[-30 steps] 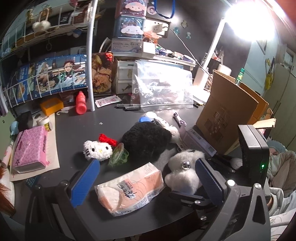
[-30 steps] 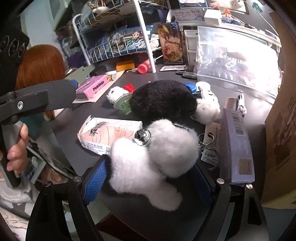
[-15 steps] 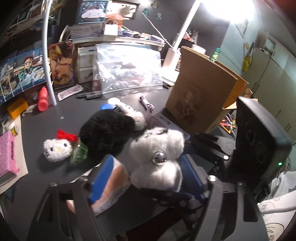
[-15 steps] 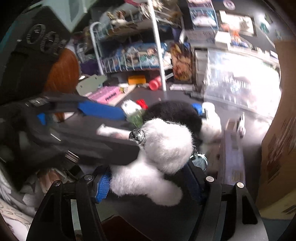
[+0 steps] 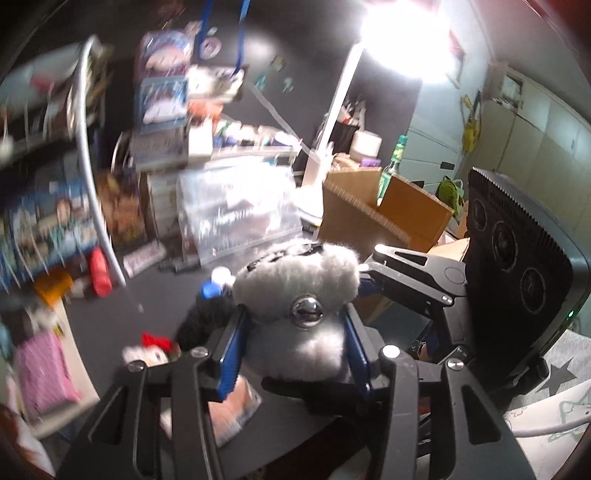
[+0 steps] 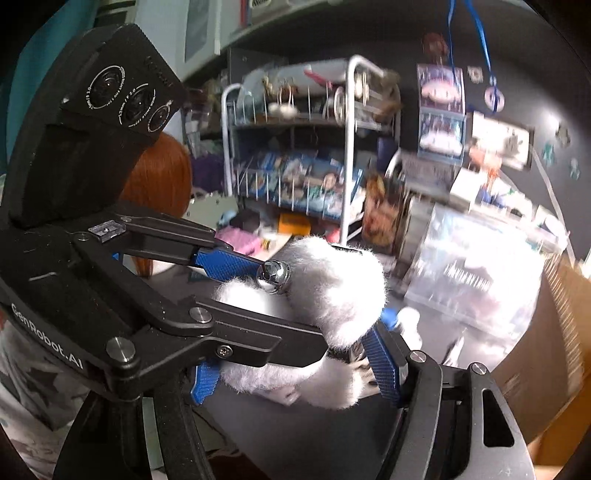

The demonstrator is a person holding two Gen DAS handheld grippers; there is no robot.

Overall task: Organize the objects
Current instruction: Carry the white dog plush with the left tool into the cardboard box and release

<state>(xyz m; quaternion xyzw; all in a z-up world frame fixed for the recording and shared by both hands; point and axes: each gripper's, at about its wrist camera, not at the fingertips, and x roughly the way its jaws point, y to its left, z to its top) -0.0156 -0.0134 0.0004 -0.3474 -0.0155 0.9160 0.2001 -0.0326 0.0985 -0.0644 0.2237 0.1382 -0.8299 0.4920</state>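
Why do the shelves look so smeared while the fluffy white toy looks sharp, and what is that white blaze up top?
Left wrist view: the desk lamp overexposes into a white bloom, and the shelf clutter streaks with motion blur while the white plush stays fairly crisp. Right wrist view: the wire rack and clear plastic bag smear, yet the plush and its metal bell stay sharp; the fisheye bends everything near the edges.

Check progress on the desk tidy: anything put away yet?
Nothing visibly stowed. In hand: the white fluffy plush, lifted off the desk, with both the left tongs and right tongs closed on it. Left: black plush, Hello Kitty plush, tissue pack.
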